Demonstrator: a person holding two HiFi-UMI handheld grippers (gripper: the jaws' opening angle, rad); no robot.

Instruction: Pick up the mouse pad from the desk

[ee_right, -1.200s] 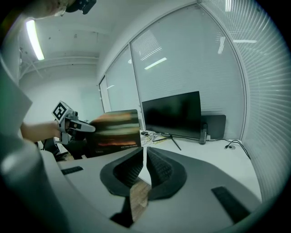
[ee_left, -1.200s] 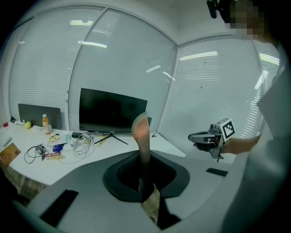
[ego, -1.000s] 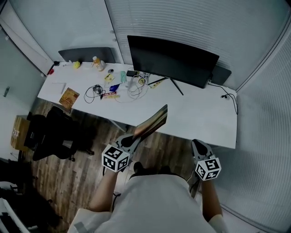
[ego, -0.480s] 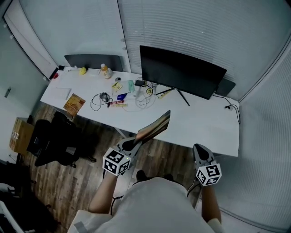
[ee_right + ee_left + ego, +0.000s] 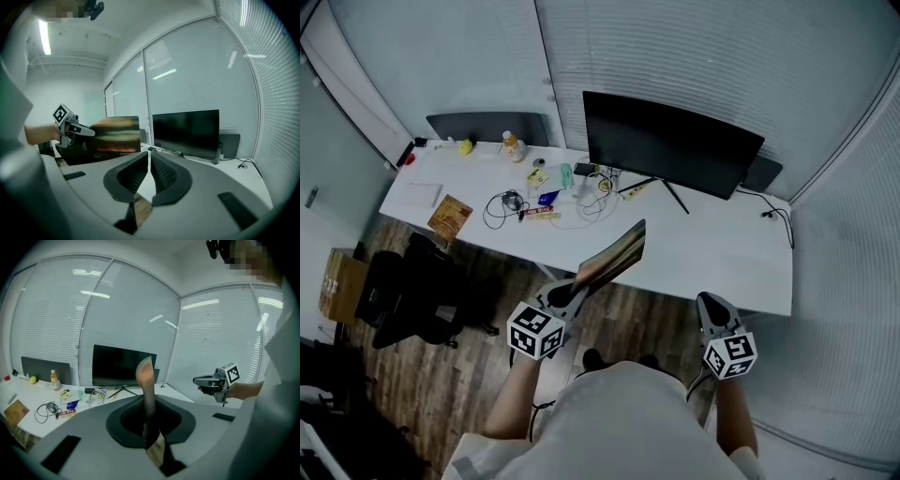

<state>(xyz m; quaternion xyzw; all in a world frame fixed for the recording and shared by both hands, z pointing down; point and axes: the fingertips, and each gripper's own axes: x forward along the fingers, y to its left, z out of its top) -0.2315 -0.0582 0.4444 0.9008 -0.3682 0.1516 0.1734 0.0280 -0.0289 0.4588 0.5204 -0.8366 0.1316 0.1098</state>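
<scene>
The mouse pad [image 5: 614, 255], thin with a dark printed face, hangs in the air in front of the white desk [image 5: 722, 258], lifted clear of it. My left gripper [image 5: 569, 293] is shut on its near edge. In the left gripper view the mouse pad [image 5: 146, 376] stands edge-on, rising from between the closed jaws of the left gripper [image 5: 148, 401]. In the right gripper view its printed face [image 5: 115, 136] shows at the left. My right gripper [image 5: 711, 305] hovers off the desk's front right, and its jaws [image 5: 150, 159] are shut with nothing between them.
A black monitor [image 5: 670, 141] stands at the back of the desk. Cables [image 5: 506, 204], a bottle [image 5: 513, 145], a booklet [image 5: 450, 216] and small items lie on its left half. A black office chair [image 5: 417, 291] and a cardboard box [image 5: 342, 286] stand on the wooden floor at the left.
Both grippers have risen a little and drawn slightly back from the desk. The left one still holds the mouse pad in the same way, and the right one stays shut.
</scene>
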